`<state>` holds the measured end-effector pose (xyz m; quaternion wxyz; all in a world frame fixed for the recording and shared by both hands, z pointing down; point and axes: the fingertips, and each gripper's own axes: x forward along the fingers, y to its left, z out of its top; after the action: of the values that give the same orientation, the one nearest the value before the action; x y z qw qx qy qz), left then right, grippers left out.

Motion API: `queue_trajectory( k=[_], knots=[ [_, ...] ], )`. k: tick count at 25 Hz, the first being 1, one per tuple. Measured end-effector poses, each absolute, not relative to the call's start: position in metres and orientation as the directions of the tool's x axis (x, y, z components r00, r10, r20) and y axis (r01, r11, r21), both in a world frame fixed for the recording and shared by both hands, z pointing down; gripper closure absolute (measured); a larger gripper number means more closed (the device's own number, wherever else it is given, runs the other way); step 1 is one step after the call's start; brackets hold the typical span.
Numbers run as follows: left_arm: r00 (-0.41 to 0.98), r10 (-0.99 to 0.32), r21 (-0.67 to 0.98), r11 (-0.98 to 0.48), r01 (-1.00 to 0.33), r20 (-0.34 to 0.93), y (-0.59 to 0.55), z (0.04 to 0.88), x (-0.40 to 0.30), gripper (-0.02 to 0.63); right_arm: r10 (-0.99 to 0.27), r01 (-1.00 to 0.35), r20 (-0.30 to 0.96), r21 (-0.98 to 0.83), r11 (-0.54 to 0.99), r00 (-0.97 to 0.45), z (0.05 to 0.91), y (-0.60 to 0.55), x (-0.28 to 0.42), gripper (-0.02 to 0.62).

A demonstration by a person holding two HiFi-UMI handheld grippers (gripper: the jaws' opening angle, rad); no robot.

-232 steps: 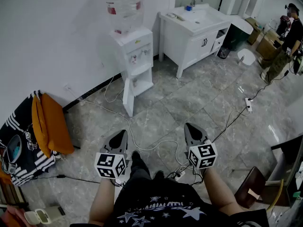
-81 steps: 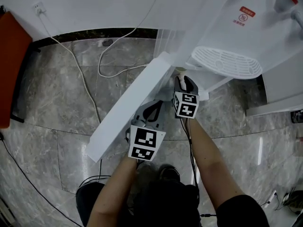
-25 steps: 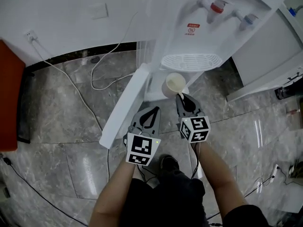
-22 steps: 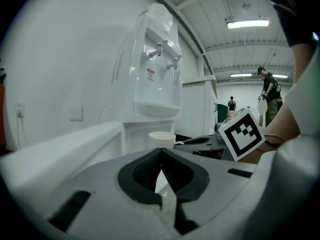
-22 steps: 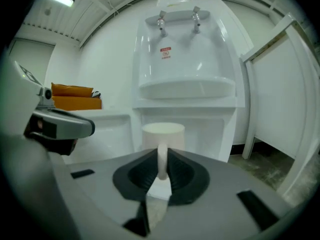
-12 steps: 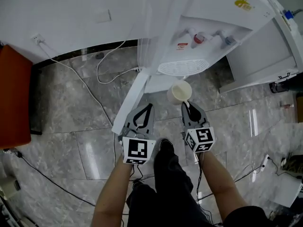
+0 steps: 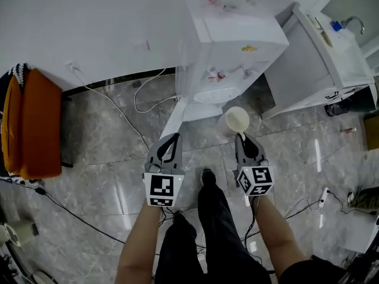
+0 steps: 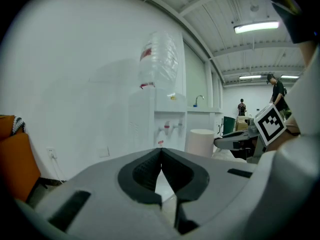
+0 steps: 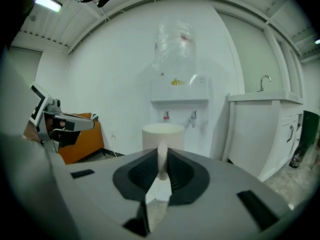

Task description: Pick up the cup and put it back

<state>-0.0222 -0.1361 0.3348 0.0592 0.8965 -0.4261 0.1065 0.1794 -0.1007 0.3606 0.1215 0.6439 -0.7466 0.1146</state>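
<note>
A cream cup (image 7: 235,120) hangs in the air in front of the white water dispenser (image 7: 228,46), level with its drip tray. My right gripper (image 7: 241,136) is shut on the cup's handle; in the right gripper view the handle (image 9: 162,160) stands pinched between the dark pads, with the cup (image 9: 162,135) beyond. My left gripper (image 7: 172,137) is to the cup's left, shut with nothing in it, its pads meeting at the tip (image 8: 161,151). The left gripper view shows the cup (image 8: 201,141) and the right gripper (image 8: 235,141) off to the right.
The dispenser's lower door (image 7: 176,118) stands open toward me. A white sink cabinet (image 7: 320,58) is to the right, an orange cushion (image 7: 29,123) at the far left. Cables (image 7: 109,105) run over the grey marble floor. My shoe (image 7: 208,176) is between the grippers.
The view has risen and pulled back from the dispenser. The right gripper keeps hold of the cup, which is now higher and farther from the lower compartment. The left gripper stays shut.
</note>
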Motion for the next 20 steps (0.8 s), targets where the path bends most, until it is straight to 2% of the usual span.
queue_trajectory(
  k=[8,20],
  knots=[
    [0.631,-0.743,0.028,-0.642,-0.766,0.223,-0.084,0.210,-0.041,0.597,-0.957,-0.993,0.266,-0.025,0.118,-0.121,0.225,-0.052,0.175,0.554],
    [0.604,-0.767,0.040,-0.611,-0.791,0.218,0.006,0.123,-0.083,0.597,-0.969,-0.996,0.229,-0.036,0.082,-0.088,0.120,0.046,0.178,0.554]
  ],
)
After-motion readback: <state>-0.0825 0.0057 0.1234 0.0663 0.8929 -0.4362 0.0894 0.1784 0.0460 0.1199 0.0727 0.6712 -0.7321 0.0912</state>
